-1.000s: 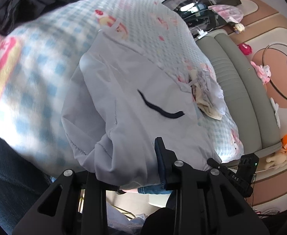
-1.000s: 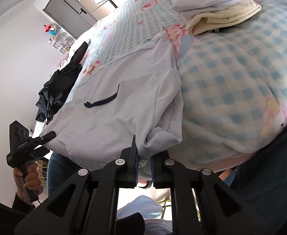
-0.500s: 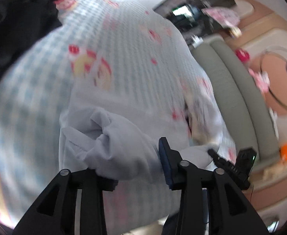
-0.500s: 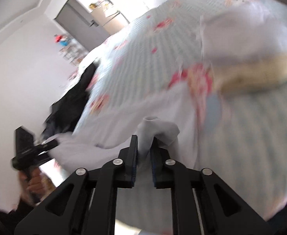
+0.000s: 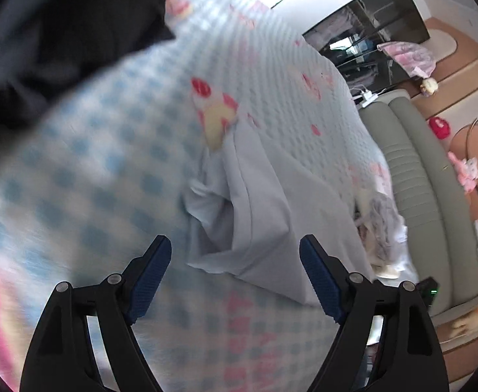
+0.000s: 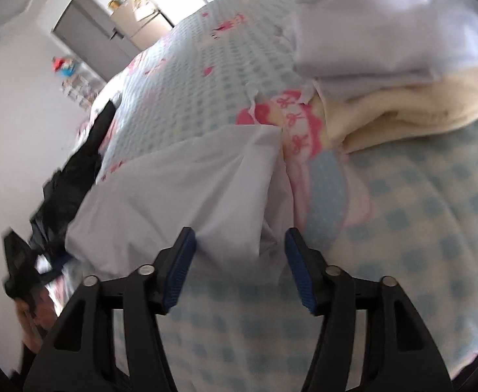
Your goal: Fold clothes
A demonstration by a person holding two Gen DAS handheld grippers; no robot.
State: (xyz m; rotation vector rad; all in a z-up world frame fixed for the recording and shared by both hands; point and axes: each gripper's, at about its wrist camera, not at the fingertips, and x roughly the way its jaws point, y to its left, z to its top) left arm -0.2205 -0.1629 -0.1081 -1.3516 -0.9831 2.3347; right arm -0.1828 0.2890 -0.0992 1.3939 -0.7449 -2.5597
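Note:
A pale grey garment (image 5: 265, 209) lies folded over on the blue-checked blanket (image 5: 115, 170), and the right wrist view shows it as well (image 6: 186, 189). My left gripper (image 5: 235, 261) hangs just short of the garment's near folded edge, its jaws opening wide, and no cloth touches the pads. My right gripper (image 6: 239, 254) stands over the garment's right corner with its jaws opening; the cloth lies loose between them, pressed by neither pad. The other handheld gripper (image 6: 20, 261) shows dark and blurred at the far left of the right wrist view.
A stack of folded white and cream clothes (image 6: 386, 75) sits on the bed right of the garment. A heap of black clothes (image 5: 59, 32) lies to the left. A grey padded bench (image 5: 412, 176) runs beyond the bed, with toys on the floor.
Both grippers carried the garment's near edge forward over itself onto the bed, then opened and let it go. The garment now lies folded and the black strip on it is covered.

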